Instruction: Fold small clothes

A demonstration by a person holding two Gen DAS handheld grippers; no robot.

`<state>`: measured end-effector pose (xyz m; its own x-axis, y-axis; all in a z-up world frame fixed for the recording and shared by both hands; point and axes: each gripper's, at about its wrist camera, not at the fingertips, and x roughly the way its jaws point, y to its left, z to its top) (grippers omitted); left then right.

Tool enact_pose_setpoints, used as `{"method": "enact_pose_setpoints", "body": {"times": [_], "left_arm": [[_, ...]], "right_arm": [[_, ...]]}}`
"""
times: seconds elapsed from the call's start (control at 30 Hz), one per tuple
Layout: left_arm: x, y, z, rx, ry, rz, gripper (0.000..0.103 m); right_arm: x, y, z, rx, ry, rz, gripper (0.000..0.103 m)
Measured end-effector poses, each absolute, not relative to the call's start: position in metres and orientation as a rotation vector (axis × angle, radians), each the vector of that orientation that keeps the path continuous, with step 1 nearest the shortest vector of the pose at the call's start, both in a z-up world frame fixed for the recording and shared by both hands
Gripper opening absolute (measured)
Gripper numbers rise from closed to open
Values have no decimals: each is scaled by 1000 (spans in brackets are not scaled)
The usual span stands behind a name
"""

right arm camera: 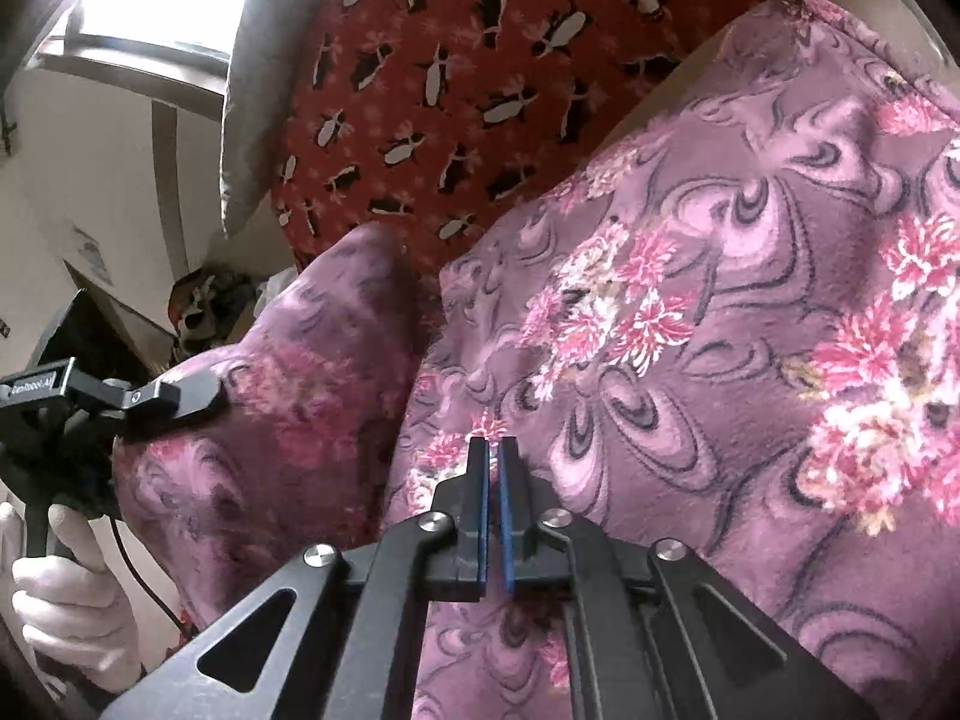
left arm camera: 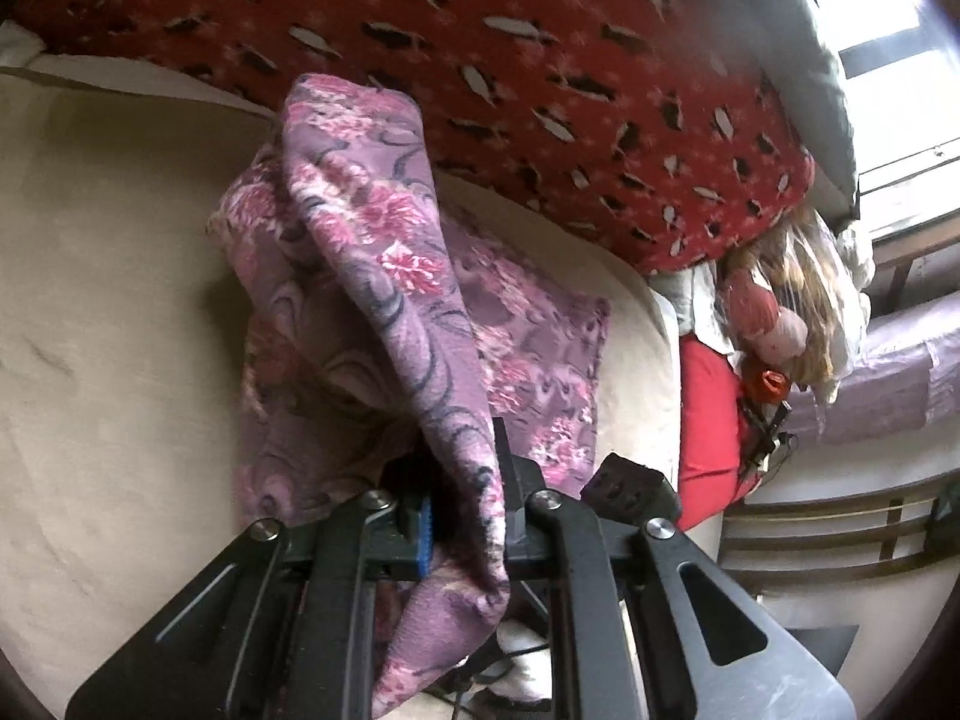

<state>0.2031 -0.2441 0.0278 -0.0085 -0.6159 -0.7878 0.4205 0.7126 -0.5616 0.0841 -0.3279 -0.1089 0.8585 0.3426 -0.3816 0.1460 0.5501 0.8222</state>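
Cream bed cover (left arm camera: pixel 120 300) beneath; red patterned blanket (left arm camera: pixel 480 48) behind purple floral cloth (left arm camera: pixel 528 360). Left gripper (left arm camera: pixel 462 516) clamps lifted cloth edge. Right gripper (right arm camera: pixel 493 480) nearly closed, empty, over cloth. Step: mid-fold. Next: carry lifted edge across, lay flat.

The left hand-held gripper (left arm camera: pixel 465 501) is clamped on a raised fold of the purple floral cloth (left arm camera: pixel 372 252); a white-gloved hand (right arm camera: pixel 66 588) grips its handle. The right hand-held gripper (right arm camera: pixel 493 480) has its jaws nearly together, with nothing between them
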Motion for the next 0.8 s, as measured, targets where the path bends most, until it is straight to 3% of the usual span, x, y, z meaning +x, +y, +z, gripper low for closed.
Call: {"method": "enact_pose_setpoints", "body": {"times": [0.63,0.7,0.8], "left_arm": [[170,-344,-7,-81,1465,-920,11],[173,-345,-10,-99,1489,-919,14],[172,-342,-8,-133,1505,-951,32]], "right_arm": [[39,-348,-115,1061,451,153,3],[39,-347,-115,1060,447,156,3],[39,-346,-115,1052,442,158,3]]}}
